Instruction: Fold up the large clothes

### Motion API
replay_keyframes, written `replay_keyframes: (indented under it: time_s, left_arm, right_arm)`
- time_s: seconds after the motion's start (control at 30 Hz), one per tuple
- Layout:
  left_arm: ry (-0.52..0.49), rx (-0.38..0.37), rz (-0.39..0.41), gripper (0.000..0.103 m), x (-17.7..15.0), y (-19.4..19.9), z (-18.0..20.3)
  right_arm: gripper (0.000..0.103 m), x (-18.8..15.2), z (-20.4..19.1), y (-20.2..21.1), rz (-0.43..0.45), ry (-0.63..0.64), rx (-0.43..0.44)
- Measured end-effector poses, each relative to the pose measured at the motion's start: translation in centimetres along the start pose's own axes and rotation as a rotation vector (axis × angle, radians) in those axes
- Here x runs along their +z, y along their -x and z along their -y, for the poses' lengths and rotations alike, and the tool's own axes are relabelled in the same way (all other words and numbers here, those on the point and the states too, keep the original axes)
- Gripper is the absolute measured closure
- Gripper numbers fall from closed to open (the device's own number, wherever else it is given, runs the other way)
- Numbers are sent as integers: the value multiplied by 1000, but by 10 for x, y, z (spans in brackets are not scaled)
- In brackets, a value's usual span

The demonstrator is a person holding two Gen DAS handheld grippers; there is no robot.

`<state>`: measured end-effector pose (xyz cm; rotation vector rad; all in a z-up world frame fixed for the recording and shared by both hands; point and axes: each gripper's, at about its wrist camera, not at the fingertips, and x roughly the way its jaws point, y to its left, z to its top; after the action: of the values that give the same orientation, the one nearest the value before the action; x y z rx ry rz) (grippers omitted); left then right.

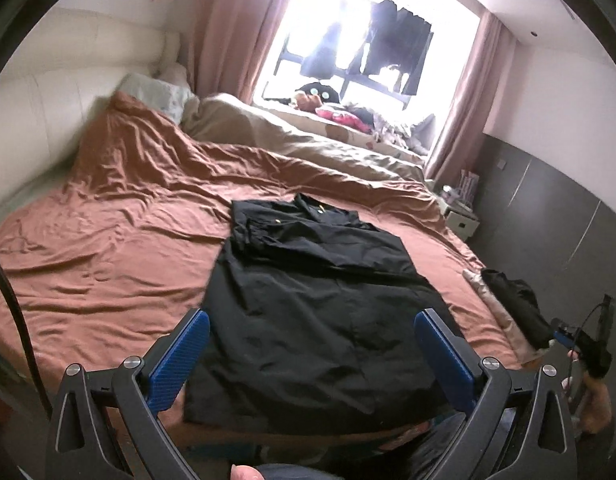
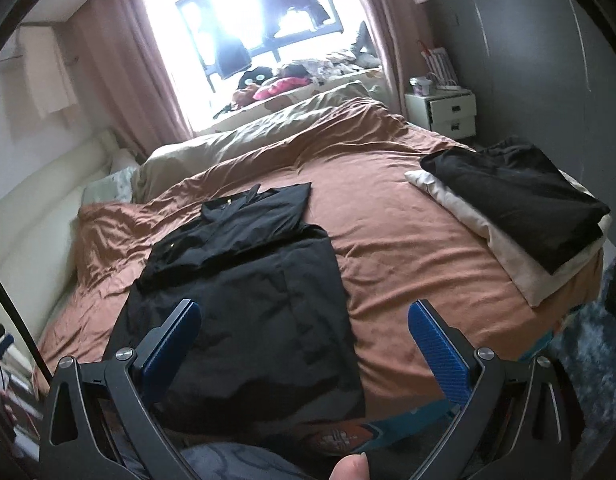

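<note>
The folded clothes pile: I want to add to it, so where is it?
In the right wrist view the folded clothes pile lies at the bed's right edge, right of the black garment, near the white nightstand.

Black garment (image 2: 244,280) flat on brown bedspread (image 2: 407,240), jaws apart above.

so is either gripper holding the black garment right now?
No. The left gripper and the right gripper both hang open above the black garment, which lies flat on the bed.

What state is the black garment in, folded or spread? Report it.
Partly folded: the black garment has its sleeves turned in, making a narrow rectangle on the bed, but it still lies full length.
</note>
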<state>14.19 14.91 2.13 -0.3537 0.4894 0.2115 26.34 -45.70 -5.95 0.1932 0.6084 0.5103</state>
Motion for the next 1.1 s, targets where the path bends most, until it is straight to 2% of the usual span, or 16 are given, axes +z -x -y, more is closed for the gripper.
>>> replay_keyframes:
  time_s: [0.13, 0.27, 0.33, 0.5, 0.63, 0.7, 0.77, 0.83, 0.93, 1.1]
  left_arm:
    - [-25, 33, 15, 0, -15, 14, 0]
    - [-4, 9, 26, 0, -35, 21, -10]
    - [-2, 20, 44, 0, -48, 25, -16]
    - [30, 15, 23, 0, -72, 25, -33]
    - [34, 58, 19, 0, -87, 24, -45]
    - [32, 44, 5, 0, -93, 20, -53]
    - [41, 42, -8, 0, -99, 16, -61]
    - [38, 63, -47, 0, -103, 5, -67]
    - [20, 97, -97, 0, -109, -14, -75]
    - [36, 127, -144, 0, -113, -48, -87]
  right_arm:
    - [0, -12, 5, 6, -1, -11, 31]
    - [0, -30, 5, 12, -10, 2, 25]
    - [0, -38, 5, 15, -12, 11, 15]
    - [0, -56, 0, 19, -15, 19, 15]
    - [0, -69, 0, 12, -34, 17, 13]
    - [0, -72, 0, 5, -31, 21, 9]
    - [0, -77, -1, -2, -18, 37, -31]
    - [0, -79, 4, -15, -43, 38, -78]
    - [0, -82, 10, -31, -69, 30, -103]
    - [0, -83, 25, -61, -118, -16, -81]
